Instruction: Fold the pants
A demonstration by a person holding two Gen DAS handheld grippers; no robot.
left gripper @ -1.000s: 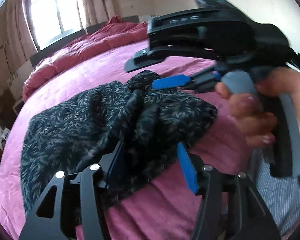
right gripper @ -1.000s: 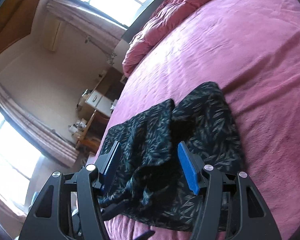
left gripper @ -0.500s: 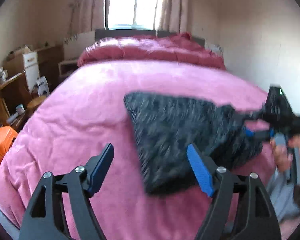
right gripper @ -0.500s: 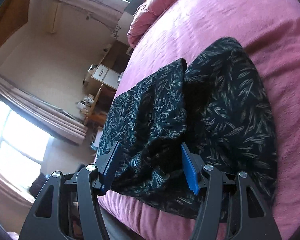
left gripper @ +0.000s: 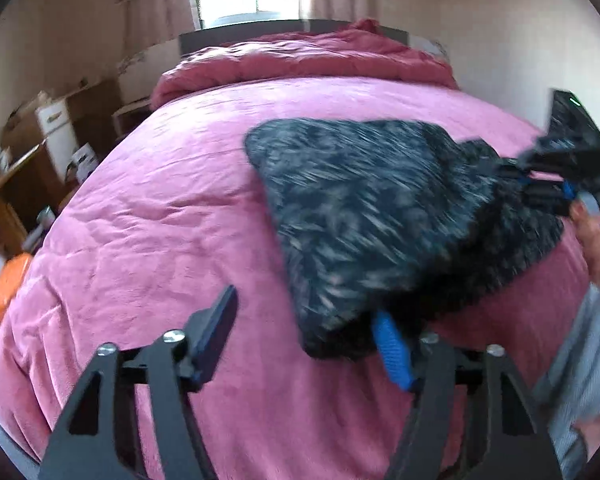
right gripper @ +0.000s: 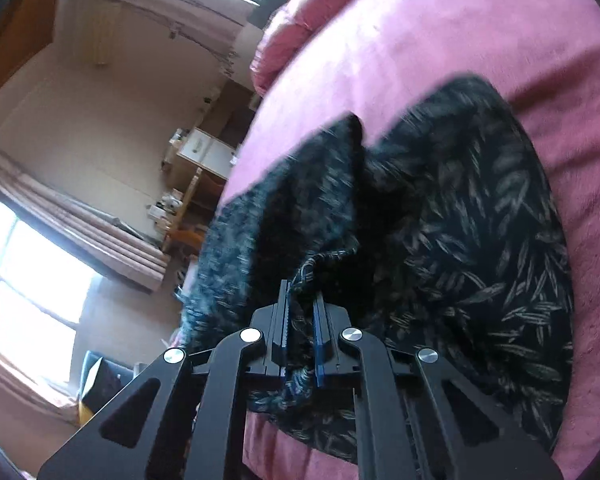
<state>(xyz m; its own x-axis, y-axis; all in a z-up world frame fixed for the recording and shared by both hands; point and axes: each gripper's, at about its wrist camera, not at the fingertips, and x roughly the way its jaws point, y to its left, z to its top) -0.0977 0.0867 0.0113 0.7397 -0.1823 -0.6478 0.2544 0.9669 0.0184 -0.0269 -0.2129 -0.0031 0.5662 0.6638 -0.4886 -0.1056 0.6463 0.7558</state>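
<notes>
Pants: dark, leaf-printed, bunched in a loose heap on the pink bedspread, ahead and to the right of the left gripper. Not yet folded; no clean crease visible, outline blurred.

Left gripper: released, fingers spread wide. Left finger over bare bedspread, well apart from the cloth. Right blue pad touching, or tucked just beneath, the near corner of the heap; impossible to tell which. Nothing grasped.

Right gripper: clenched on a pinch of pants fabric, cloth running between the pads and bulging out behind them. Remainder of the garment spread ahead and to the right of this tool, one dark fold standing up just ahead of the fingertips. Seen from the left wrist view, same tool at the far right edge of the heap, blurred.

Risks, as judgement only:
- Single-point hold. Any lift or pull on the right alone likely to drag the heap into a twist rather than a flat panel.
- Small pinch of cloth between the right pads; possible slip under a sharp tug.
- Left gripper off-centre to the corner; closing here likely to catch only a thin edge, or bedspread along with it.
- Layers indistinct; grabbing one layer only would skew the fold.
</notes>
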